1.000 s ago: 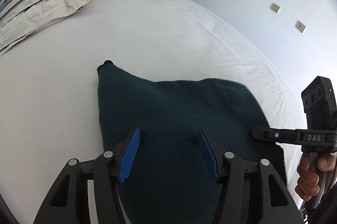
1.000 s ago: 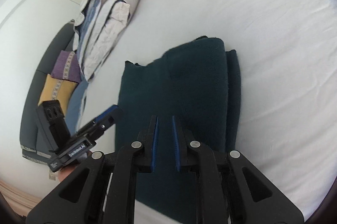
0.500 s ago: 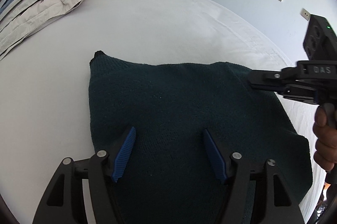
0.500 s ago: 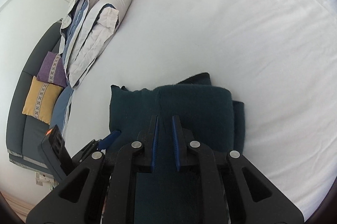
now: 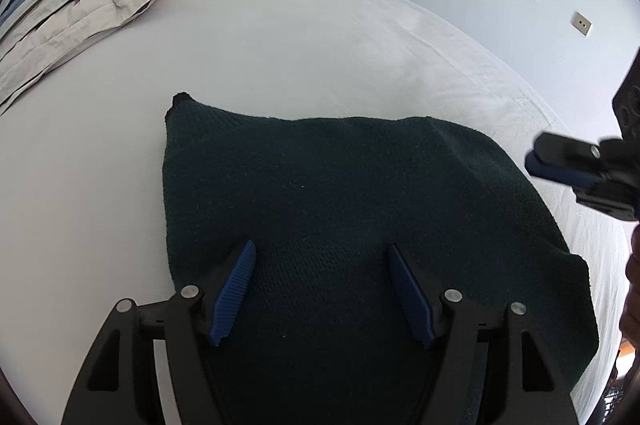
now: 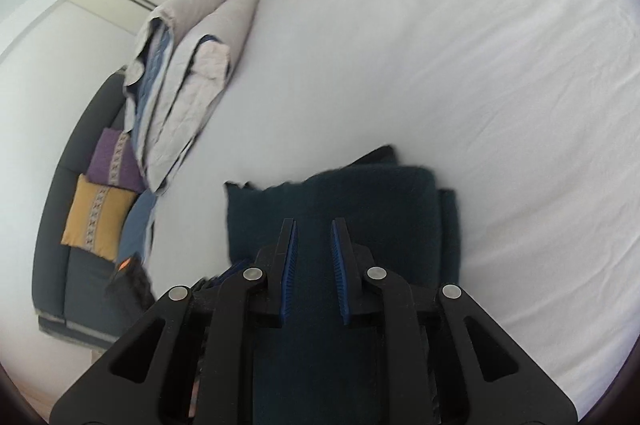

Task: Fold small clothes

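Left wrist view: the left tongs (image 5: 320, 257) have just been opening and stand wide over the dark green knitted garment (image 5: 340, 193), gripping nothing. The garment lies folded on the white bed (image 5: 300, 45). The right tongs (image 5: 538, 165) hover just beyond its right edge.

Right wrist view: the right tongs (image 6: 313, 237) stand narrow and empty above the garment (image 6: 360, 201). Only here do a sofa (image 6: 64, 225) and cushions (image 6: 96, 217) show.

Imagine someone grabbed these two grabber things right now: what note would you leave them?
Left gripper: jaws have just been opening, now wide, gripping nothing, above the dark green garment.
Right gripper: narrow gap, nothing pinched, clear of the cloth.
Garment lies on the white bed, one side already folded over.
Left: finish folding, smooth it flat.
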Tool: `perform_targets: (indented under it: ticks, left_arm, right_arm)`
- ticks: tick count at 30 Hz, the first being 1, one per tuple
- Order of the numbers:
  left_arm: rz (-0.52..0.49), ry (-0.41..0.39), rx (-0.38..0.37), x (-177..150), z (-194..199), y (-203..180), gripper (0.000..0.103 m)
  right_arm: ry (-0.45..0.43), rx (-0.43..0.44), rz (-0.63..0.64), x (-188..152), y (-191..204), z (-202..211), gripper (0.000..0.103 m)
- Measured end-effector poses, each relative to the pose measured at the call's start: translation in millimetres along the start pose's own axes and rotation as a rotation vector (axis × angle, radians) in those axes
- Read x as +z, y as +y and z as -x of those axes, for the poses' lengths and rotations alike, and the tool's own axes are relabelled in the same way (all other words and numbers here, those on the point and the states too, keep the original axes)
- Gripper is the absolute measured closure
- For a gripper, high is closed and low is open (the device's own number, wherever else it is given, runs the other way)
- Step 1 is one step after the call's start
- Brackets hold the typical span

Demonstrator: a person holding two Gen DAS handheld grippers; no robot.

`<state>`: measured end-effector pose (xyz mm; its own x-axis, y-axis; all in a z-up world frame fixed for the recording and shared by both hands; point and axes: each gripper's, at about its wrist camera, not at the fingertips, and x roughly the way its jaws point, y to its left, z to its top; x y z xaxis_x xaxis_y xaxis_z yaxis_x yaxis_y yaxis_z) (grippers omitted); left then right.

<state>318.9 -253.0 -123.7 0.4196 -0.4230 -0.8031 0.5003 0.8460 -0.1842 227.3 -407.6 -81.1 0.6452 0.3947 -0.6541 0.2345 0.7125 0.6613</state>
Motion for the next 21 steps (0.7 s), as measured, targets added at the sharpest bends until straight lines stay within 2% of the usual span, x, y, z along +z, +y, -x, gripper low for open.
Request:
perform_targets:
  ticks: [2,5,7,10,13,15,16,19,21]
  left_arm:
    - [-0.002,-0.001,0.002,0,-1,0,0.032]
    - [-0.008,-0.001,0.005,-5,2,-5,0.032]
    - [-0.019,-0.004,0.01,-6,2,-6,0.031]
    - [-0.016,-0.005,0.004,-5,1,-4,0.031]
    - [-0.019,-0.01,0.009,-5,1,-4,0.031]
    - [-0.023,-0.014,0.015,-5,1,-5,0.031]
    - [-0.024,-0.016,0.017,-7,2,-7,0.031]
    - [-0.028,-0.019,0.019,-8,2,-8,0.031]
    - [-0.036,-0.025,0.023,-10,4,-9,0.031]
  right_arm:
    - [0.04,-0.01,0.029,-20,4,0,0.086]
    - [0.09,-0.049,0.025,-49,-14,-9,0.084]
    - [0.047,0.023,0.015,-65,-30,-3,0.084]
    - [0.002,0.035,-0.01,-77,-37,17,0.084]
    - [-0.024,0.079,0.01,-90,-27,41,0.084]
    - [-0.009,0.103,0.05,-102,-14,50,0.084]
    - [0.016,0.099,0.073,-109,-8,48,0.082]
    - [0.096,0.017,0.105,-134,-17,30,0.063]
    - [0.053,0.083,0.082,-143,-31,36,0.065]
